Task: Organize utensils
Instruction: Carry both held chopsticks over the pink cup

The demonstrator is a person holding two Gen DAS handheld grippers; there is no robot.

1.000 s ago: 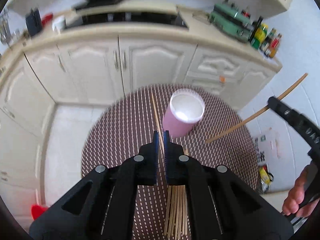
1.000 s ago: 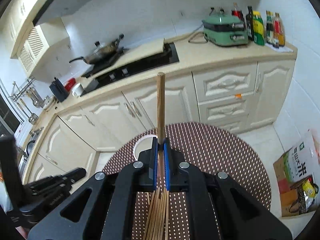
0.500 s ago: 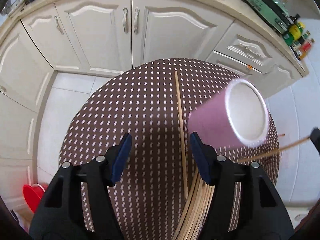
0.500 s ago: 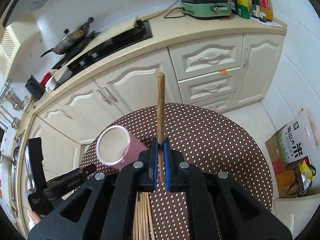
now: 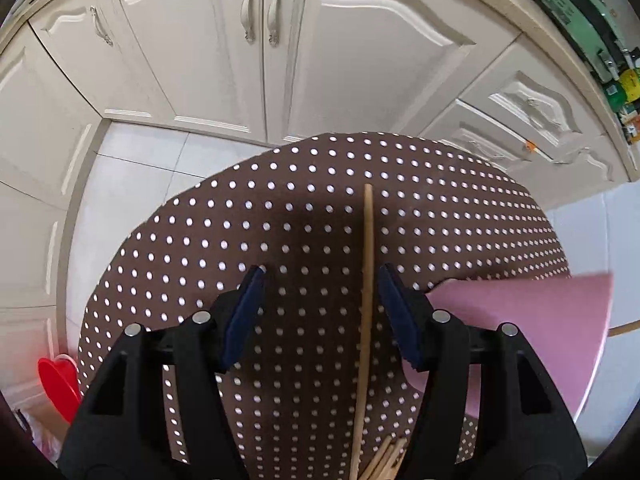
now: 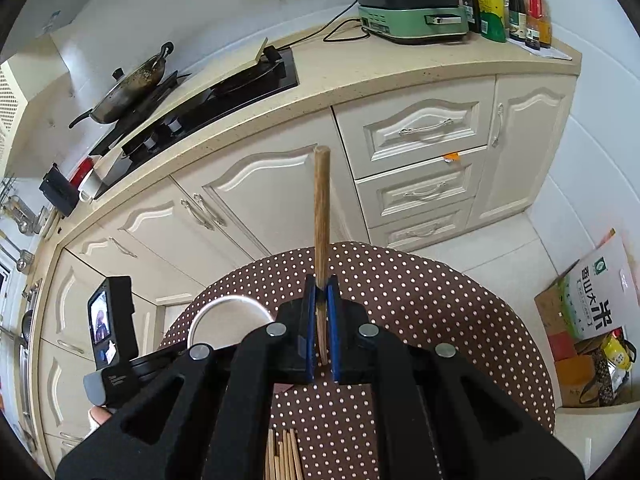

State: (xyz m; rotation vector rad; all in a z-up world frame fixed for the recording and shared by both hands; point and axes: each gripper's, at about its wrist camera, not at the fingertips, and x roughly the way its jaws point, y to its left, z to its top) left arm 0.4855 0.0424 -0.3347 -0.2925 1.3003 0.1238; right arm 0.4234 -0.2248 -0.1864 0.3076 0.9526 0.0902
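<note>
- Our left gripper [image 5: 320,312] is hanging wide open over one chopstick [image 5: 366,280] lying on the polka-dot surface [image 5: 240,240], holding nothing.
- Our right gripper [image 6: 321,320] is clamping one upright chopstick [image 6: 321,208].
- One pink cup [image 5: 540,328] is sitting right of the left gripper.

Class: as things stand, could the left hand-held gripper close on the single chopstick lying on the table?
Probably yes: the left hand-held gripper is open, the chopstick lies between its fingers, nothing blocking.

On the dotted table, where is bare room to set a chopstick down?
Free: the far half of the dotted table toward the cabinets, and its left side. Crowded: near edge with the chopstick pile, and the right, where the pink cup sits beside the open left tongs.
</note>
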